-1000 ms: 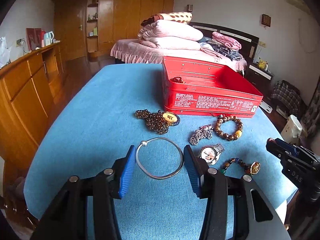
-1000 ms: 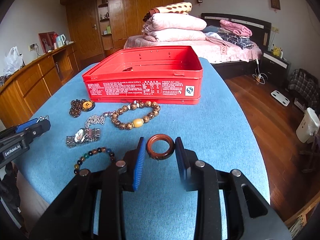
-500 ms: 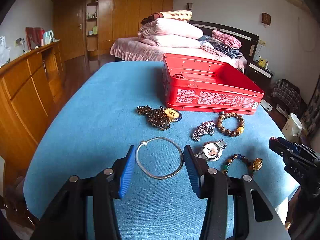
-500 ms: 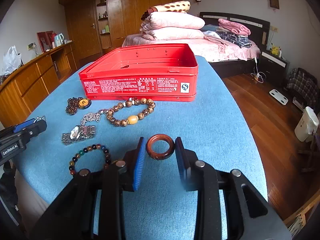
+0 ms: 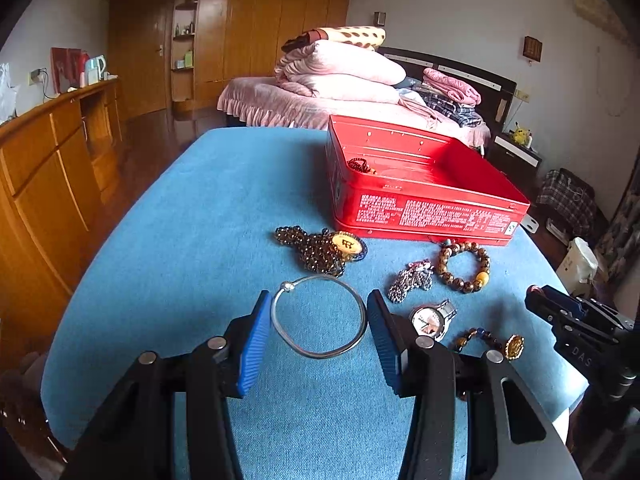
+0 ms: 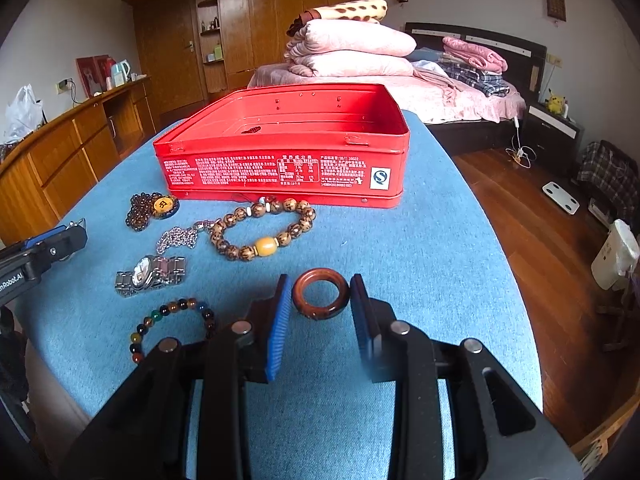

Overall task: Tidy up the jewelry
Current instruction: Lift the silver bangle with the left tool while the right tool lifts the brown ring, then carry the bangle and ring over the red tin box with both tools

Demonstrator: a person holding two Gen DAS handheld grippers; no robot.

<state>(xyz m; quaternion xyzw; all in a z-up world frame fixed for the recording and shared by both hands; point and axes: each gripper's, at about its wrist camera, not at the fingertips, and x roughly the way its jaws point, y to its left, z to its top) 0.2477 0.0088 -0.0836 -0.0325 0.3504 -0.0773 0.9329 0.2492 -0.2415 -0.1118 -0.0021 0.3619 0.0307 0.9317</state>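
Note:
My left gripper (image 5: 319, 300) is shut on a thin silver bangle (image 5: 316, 355), its blue pads pressing both sides. My right gripper (image 6: 321, 285) is shut on a brown wooden ring (image 6: 320, 313). Both hover over the near part of a blue-covered table (image 6: 440, 248). An open red tin (image 5: 420, 212) (image 6: 280, 168) stands further back, with a dark bead bracelet (image 5: 360, 165) inside it.
In front of the tin lie a brown bead necklace with a yellow pendant (image 5: 320, 252), a wooden bead bracelet (image 6: 264, 228), a silver chain (image 6: 178, 238), a watch (image 6: 150, 274) and a coloured bead bracelet (image 6: 172, 320). Wooden cabinets stand left, a bed behind.

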